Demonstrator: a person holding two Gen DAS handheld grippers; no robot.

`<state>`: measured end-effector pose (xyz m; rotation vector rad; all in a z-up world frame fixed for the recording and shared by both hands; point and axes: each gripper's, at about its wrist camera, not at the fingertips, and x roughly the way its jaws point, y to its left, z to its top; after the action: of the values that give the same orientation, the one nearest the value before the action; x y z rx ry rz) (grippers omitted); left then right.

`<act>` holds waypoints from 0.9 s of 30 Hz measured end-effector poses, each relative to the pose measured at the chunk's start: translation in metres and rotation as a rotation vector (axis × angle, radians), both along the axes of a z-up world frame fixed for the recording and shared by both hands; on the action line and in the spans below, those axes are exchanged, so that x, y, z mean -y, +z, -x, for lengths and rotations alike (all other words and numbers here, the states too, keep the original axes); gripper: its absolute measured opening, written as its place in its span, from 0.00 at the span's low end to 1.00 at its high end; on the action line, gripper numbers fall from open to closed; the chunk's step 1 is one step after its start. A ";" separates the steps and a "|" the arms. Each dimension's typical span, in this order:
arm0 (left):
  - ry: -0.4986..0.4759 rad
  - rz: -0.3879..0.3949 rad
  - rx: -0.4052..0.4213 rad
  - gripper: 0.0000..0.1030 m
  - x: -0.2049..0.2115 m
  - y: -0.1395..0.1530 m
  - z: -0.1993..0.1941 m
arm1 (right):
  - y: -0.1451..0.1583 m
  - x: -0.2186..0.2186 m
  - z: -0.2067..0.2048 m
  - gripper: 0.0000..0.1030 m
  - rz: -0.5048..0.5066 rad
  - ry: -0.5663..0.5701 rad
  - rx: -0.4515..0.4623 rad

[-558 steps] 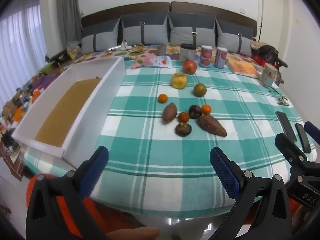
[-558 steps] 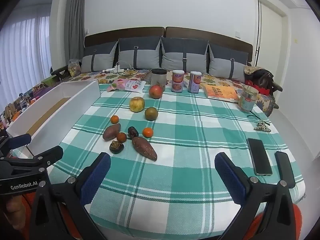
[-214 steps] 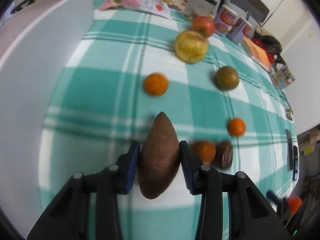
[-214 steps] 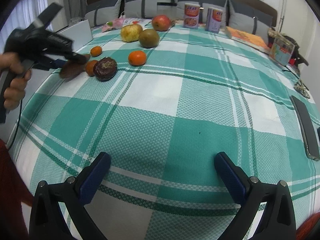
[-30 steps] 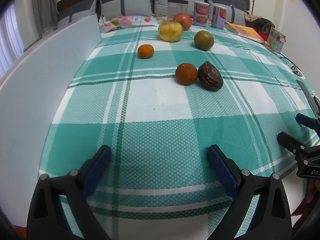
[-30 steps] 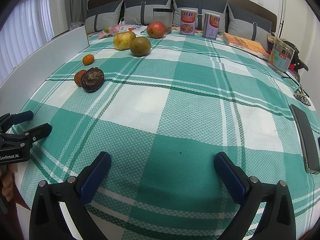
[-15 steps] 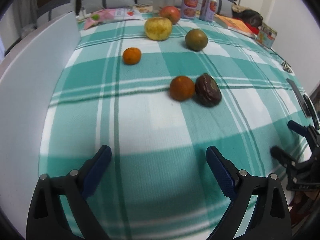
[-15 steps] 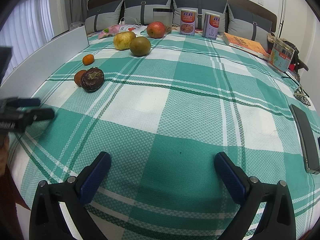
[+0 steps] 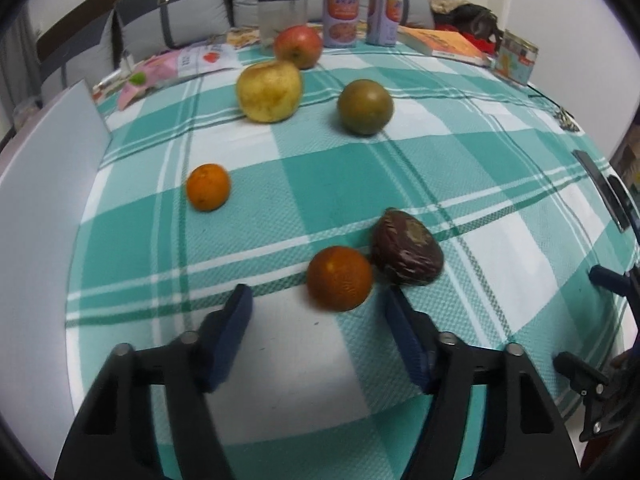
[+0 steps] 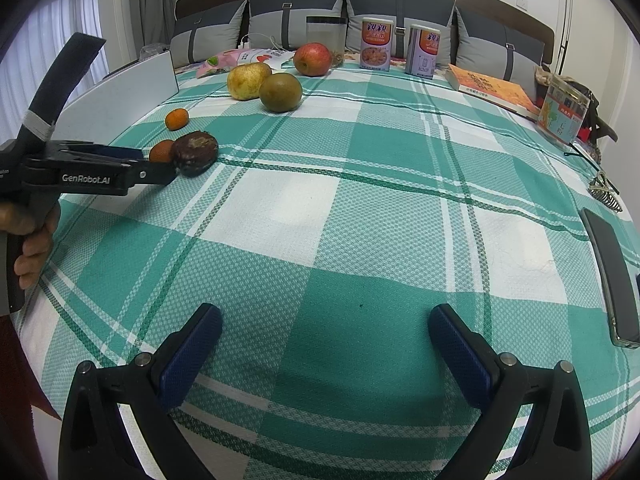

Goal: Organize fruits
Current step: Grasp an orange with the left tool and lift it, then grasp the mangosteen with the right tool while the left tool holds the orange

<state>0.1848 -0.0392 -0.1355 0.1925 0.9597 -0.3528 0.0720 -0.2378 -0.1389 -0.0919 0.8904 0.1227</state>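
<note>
A dark orange (image 9: 340,278) lies on the green checked cloth right at the tips of my left gripper (image 9: 316,294), whose jaws are closing around it without the pads touching. A wrinkled dark purple fruit (image 9: 408,246) rests against the orange's right side. Farther off lie a small orange (image 9: 208,186), a yellow apple (image 9: 269,90), a green-brown fruit (image 9: 365,106) and a red apple (image 9: 298,46). The right wrist view shows the left gripper (image 10: 156,164) side-on at the orange (image 10: 160,150). My right gripper (image 10: 324,320) hovers open over bare cloth.
A white box wall (image 9: 40,200) runs along the left edge. At the back stand a clear jar (image 10: 325,34), two cans (image 10: 376,44), a snack packet (image 10: 244,58) and a book (image 10: 492,90). A phone (image 10: 612,272) lies at the right edge.
My left gripper has moved forward up to the orange and dark fruit, and its jaws have narrowed. The right gripper has stayed still.
</note>
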 end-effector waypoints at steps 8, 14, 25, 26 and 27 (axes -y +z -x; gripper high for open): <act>0.007 0.068 0.013 0.29 -0.006 0.009 0.013 | 0.000 0.001 0.000 1.00 -0.001 0.001 -0.001; 0.081 0.082 -0.016 0.29 -0.041 0.018 0.048 | 0.016 -0.016 -0.007 0.98 -0.069 0.072 -0.017; 0.211 0.121 0.039 0.29 -0.079 0.015 0.075 | 0.023 -0.141 -0.111 0.58 0.007 0.307 -0.139; 0.212 0.123 0.037 0.29 -0.080 0.014 0.076 | 0.018 -0.144 -0.114 0.45 0.033 0.307 -0.159; 0.214 0.125 0.034 0.29 -0.081 0.013 0.076 | 0.014 -0.146 -0.116 0.41 0.050 0.310 -0.170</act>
<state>0.1092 0.0421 -0.1229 -0.0182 0.9122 -0.2109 0.1881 -0.0916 -0.1251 -0.2695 1.0450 0.4020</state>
